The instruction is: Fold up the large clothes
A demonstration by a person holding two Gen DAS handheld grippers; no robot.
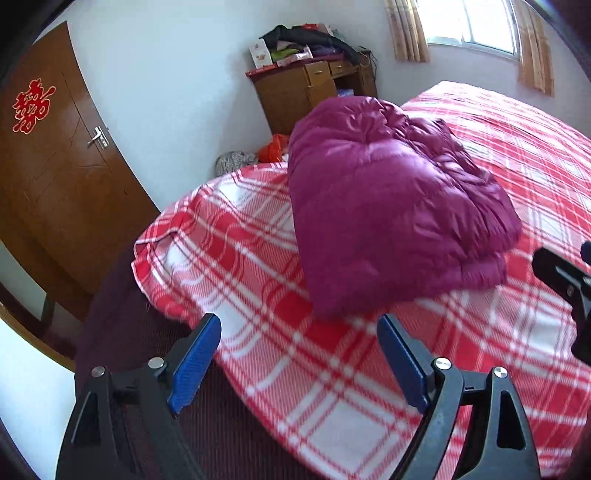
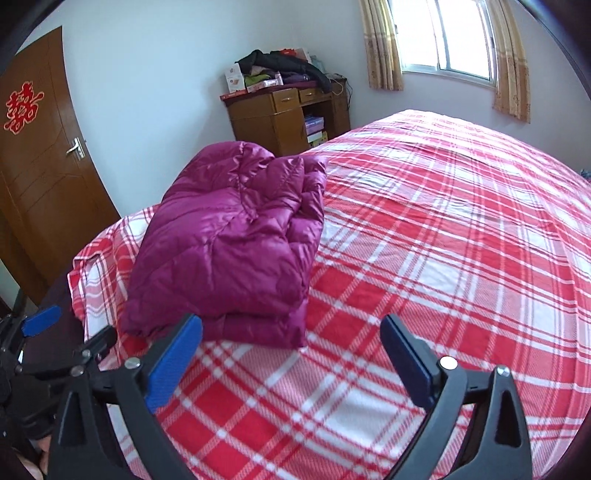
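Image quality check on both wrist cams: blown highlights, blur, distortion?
Left wrist view: window blown out to white, magenta down jacket softly blurred, door bowed by the fisheye, black corners. Right wrist view: window equally overexposed, jacket sharper with sheen on its fabric, plaid bedsheet bulging like a dome, left gripper dark at the edge.

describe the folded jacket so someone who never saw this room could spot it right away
A large bed with a red and white plaid sheet fills the room. Near its corner closest to the brown door lies the puffy jacket, folded into a thick bundle. It is the only shiny magenta quilted item there.
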